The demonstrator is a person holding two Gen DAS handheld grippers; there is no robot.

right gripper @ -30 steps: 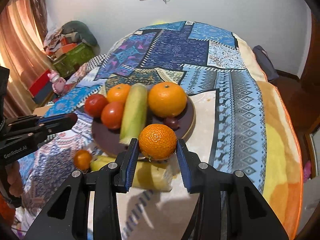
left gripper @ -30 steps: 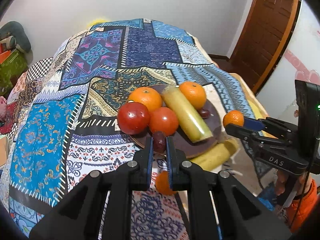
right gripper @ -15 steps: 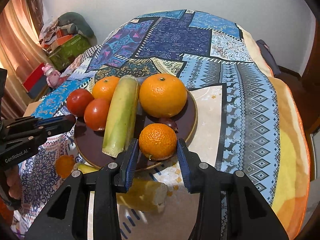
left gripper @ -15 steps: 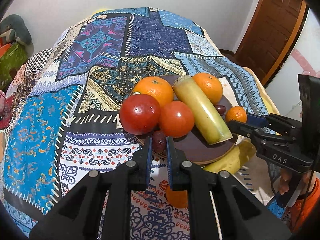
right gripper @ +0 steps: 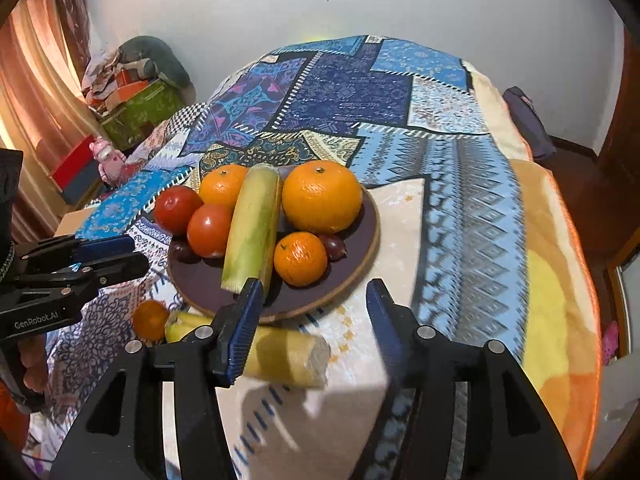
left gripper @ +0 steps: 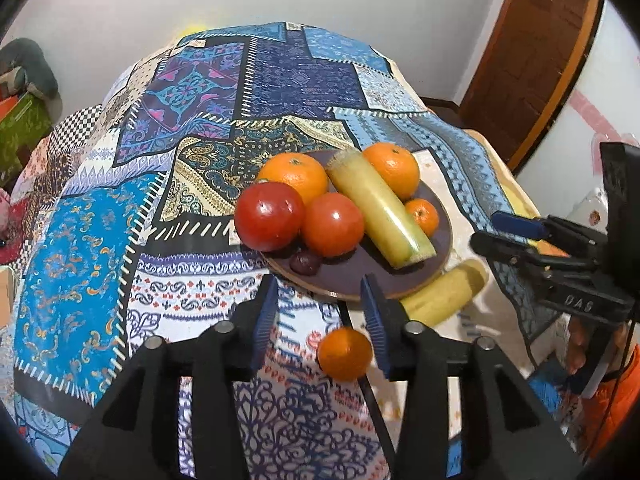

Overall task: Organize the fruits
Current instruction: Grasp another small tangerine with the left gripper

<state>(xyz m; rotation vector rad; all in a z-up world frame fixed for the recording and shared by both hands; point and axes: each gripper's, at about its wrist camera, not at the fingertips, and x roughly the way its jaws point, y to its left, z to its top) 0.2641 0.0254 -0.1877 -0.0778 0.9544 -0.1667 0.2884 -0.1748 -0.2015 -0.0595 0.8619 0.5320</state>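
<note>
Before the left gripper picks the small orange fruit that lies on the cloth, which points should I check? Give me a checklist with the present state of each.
1. Left gripper open: ok.
2. Small round orange fruit on the cloth between its fingers: ok, nearer the right finger.
3. Right gripper open and empty: ok.
4. Free room on the dark round plate: ok, at the near edge.
5. Long yellow-green stalk on the cloth clear of the grasp: ok.
</note>
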